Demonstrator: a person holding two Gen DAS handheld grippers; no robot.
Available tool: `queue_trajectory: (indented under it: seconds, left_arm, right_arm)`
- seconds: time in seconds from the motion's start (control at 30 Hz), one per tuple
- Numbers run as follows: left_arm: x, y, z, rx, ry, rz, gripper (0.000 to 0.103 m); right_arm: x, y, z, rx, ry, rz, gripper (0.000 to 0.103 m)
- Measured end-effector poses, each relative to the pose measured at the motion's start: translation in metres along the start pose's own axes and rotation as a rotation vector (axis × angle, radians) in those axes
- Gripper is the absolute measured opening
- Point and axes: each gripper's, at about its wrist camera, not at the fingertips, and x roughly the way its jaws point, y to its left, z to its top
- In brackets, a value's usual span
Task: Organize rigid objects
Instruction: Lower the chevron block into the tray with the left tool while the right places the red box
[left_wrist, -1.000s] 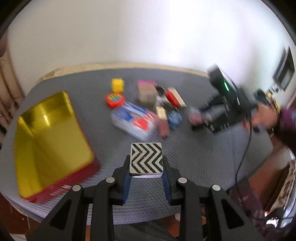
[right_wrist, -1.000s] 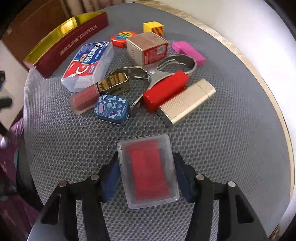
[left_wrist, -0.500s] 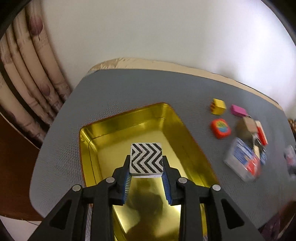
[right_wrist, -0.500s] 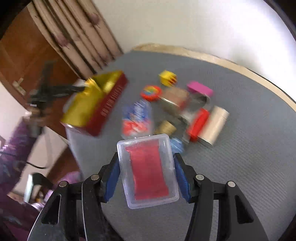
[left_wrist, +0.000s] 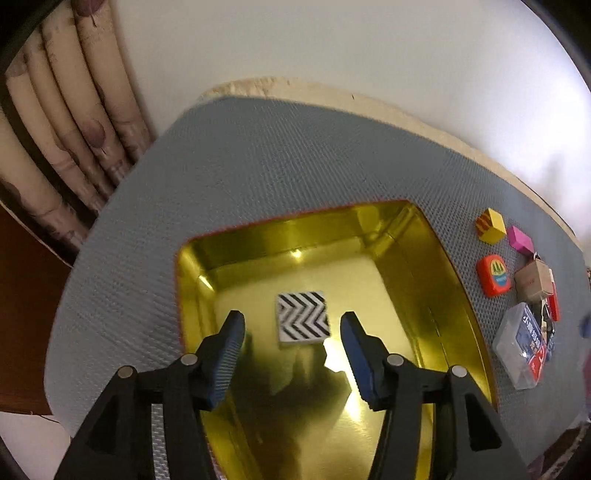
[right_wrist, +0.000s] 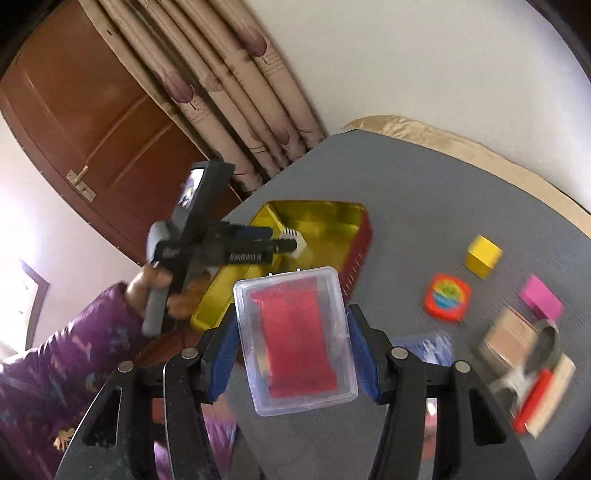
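Left wrist view: left gripper (left_wrist: 292, 328), jaws just opened and gripping nothing, above gold tin (left_wrist: 448, 280) — chevron tile (left_wrist: 303, 321) lay on its floor, loose items at 3 o'clock; right wrist view: right gripper (right_wrist: 291, 347) clamped on clear case (right_wrist: 295, 343) — tin at 11 o'clock.

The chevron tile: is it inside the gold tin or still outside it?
Inside. The chevron tile lies on the floor of the gold tin, apart from the pads of the left gripper, whose jaws have just been opening.
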Motion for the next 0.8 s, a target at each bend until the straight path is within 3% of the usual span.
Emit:
queue_trajectory:
  seconds: [0.17,0.27,0.33,0.53,0.63,0.8]
  left_arm:
    - [-0.043,0.025,-0.031,-0.124,-0.104,-0.049,0.055]
    - [-0.07,0.036,-0.065,-0.202,-0.139,-0.072,0.055]
    - [-0.086,0.041,-0.087,-0.248,-0.17,-0.049,0.056]
    - [-0.11,0.033,-0.141,-0.29,-0.177,-0.029,0.066]
    - [-0.114,0.026,-0.155,-0.272,-0.183,-0.054,0.066]
    - [-0.111,0.006,-0.156,-0.217,-0.166,-0.118,0.066]
  right_arm:
    - [0.048,-0.004,0.032,0.07,0.017,0.07,0.053]
    - [0.083,0.001,0.049,0.05,0.055,0.032,0.053]
    - [0.106,0.0,0.057,0.054,0.077,0.004,0.053]
    - [0.15,-0.009,0.069,0.077,0.104,-0.099,0.055]
    - [0.144,-0.011,0.067,0.102,0.048,-0.142,0.079]
    - [0.054,-0.008,0.029,0.125,-0.206,-0.066,0.08]
